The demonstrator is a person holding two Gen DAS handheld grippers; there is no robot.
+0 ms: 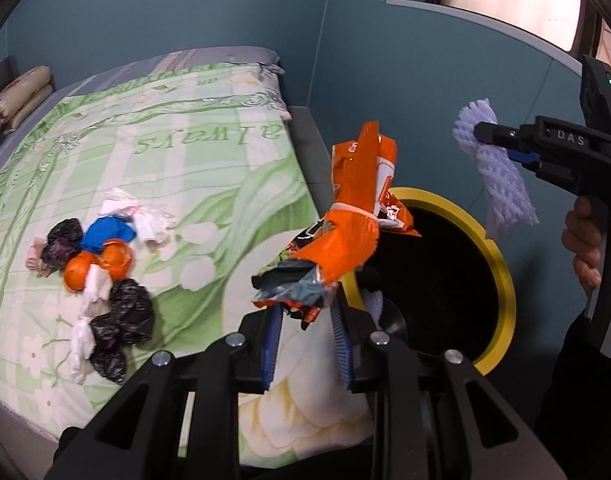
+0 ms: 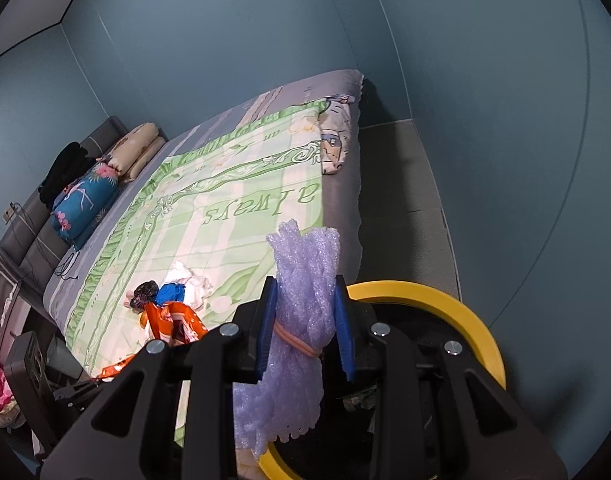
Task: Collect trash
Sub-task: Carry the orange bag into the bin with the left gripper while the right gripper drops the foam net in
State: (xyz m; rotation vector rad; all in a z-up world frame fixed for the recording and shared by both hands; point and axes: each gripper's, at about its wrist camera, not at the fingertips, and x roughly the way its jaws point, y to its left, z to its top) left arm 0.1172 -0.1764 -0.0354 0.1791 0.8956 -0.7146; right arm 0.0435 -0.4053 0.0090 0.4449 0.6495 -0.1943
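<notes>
Grip: left gripper (image 1: 305,312) clamps orange snack wrapper (image 1: 357,216) by its lower end, right gripper (image 2: 303,320) clamps foam net (image 2: 301,300) mid-bundle | Position: both over yellow-rimmed bin (image 1: 501,264) beside bed (image 1: 209,128), apparently staged for dropping | Outstanding: trash pile (image 1: 97,264) on bedspread, uncollected.

Trash pile (image 1: 93,276) on bed (image 1: 209,168) (bin (image 1: 501,280) beside).

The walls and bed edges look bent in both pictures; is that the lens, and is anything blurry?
Left wrist view: the lens bows the bed and window frame, corners go dark, window glare, the orange wrapper is sharp. Right wrist view: same bending, and the foam net is slightly soft up close.
</notes>
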